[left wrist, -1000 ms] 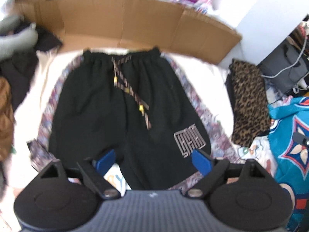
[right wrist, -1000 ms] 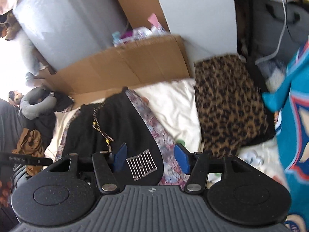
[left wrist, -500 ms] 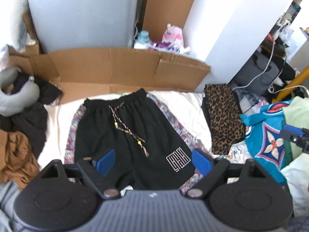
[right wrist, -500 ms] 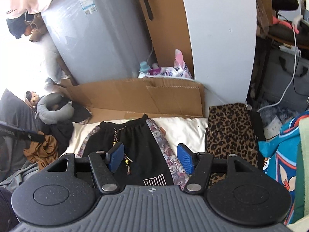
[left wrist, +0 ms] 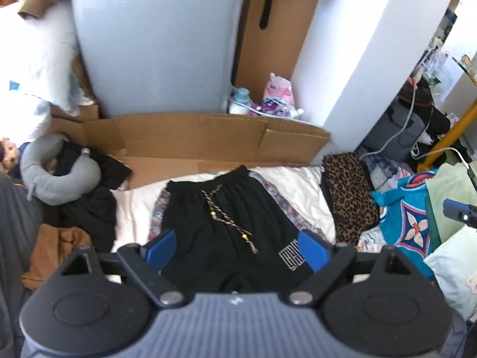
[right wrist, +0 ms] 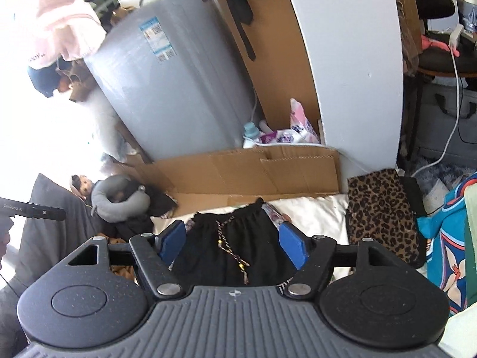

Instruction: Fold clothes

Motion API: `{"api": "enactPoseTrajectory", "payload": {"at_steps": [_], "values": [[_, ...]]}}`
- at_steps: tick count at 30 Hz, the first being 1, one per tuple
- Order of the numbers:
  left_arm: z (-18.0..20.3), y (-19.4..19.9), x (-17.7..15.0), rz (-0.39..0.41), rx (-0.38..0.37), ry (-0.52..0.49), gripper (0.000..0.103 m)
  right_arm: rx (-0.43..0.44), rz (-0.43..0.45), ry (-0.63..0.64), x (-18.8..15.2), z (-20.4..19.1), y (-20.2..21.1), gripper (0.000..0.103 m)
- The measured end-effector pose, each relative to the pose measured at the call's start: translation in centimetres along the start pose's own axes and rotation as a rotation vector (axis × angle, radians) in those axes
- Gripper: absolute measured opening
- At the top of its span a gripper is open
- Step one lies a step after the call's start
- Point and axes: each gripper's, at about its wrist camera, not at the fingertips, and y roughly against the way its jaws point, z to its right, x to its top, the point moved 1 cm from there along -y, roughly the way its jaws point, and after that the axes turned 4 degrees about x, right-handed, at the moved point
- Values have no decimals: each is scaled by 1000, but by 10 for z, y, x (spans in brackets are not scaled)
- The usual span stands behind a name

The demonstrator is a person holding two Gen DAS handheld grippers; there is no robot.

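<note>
Black drawstring shorts point(left wrist: 226, 223) flat on white bedding point(left wrist: 301, 185). Left claw point(left wrist: 237, 249) wide, empty; right claw point(right wrist: 232, 243) just opening, nothing between. Grasp leg hems evenly, fold toward waistband.

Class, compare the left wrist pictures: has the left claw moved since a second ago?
Yes. The left claw has pulled up and away from the black shorts: they look smaller, and the cardboard sits lower in view.

Black shorts point(left wrist: 229, 226) lie flat, unfolded, waistband farthest.
</note>
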Motion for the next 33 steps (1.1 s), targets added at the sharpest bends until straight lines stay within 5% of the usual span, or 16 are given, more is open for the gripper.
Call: {"api": "enactPoseTrajectory", "payload": {"at_steps": [8, 19, 33], "values": [[-41, 31, -22, 68, 22, 65, 91, 17, 38, -19, -17, -22, 2, 78], [-43, 32, -66, 113, 73, 27, 96, -2, -6, -55, -75, -37, -39, 79], [-52, -15, -101, 77, -30, 34, 96, -66, -126, -120, -170, -25, -129, 79]]}}
